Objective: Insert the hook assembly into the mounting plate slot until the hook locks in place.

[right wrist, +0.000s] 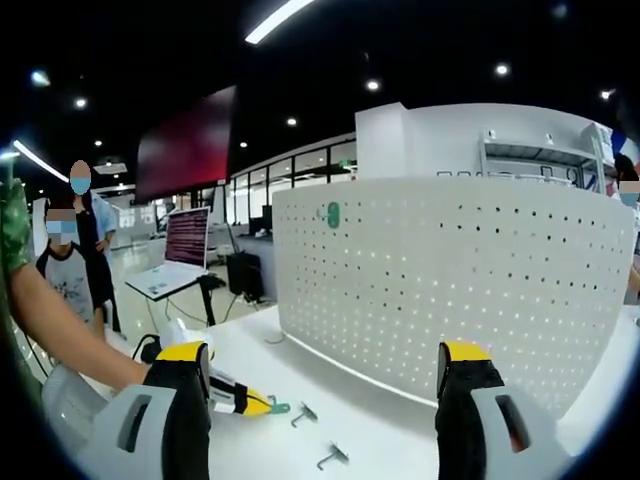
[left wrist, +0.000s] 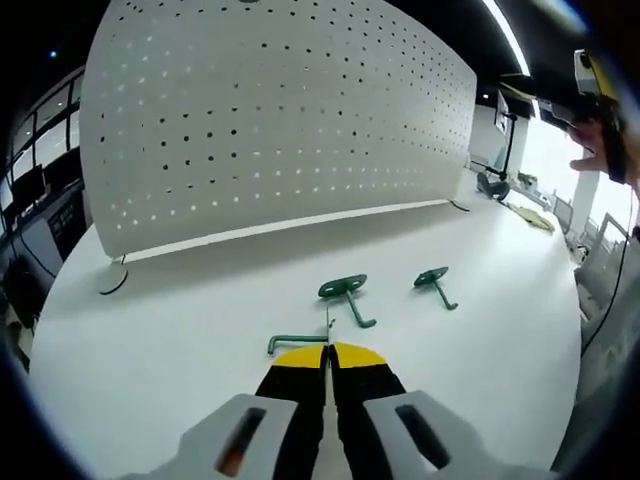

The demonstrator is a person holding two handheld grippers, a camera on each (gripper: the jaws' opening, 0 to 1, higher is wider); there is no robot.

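Observation:
A white pegboard (left wrist: 270, 110) (right wrist: 450, 270) stands upright across the white table (left wrist: 160, 340). One green mount (right wrist: 332, 213) sits high on its left part. Two green hooks (left wrist: 343, 290) (left wrist: 433, 280) lie loose on the table in front of it, and they also appear in the right gripper view (right wrist: 303, 413) (right wrist: 333, 457). My left gripper (left wrist: 328, 350) (right wrist: 245, 402) is low over the table, jaws shut on the end of a third green hook (left wrist: 297, 343) (right wrist: 278, 407) that sticks out sideways. My right gripper (right wrist: 322, 352) (left wrist: 600, 100) is held high and back, wide open with nothing between its jaws.
Small black pegboard feet (left wrist: 113, 282) rest on the table. A dark tool (left wrist: 495, 185) and a yellow-green item (left wrist: 530, 215) lie at the table's far right. Beyond the table stand a laptop on a stand (right wrist: 170, 280) and people (right wrist: 70, 270).

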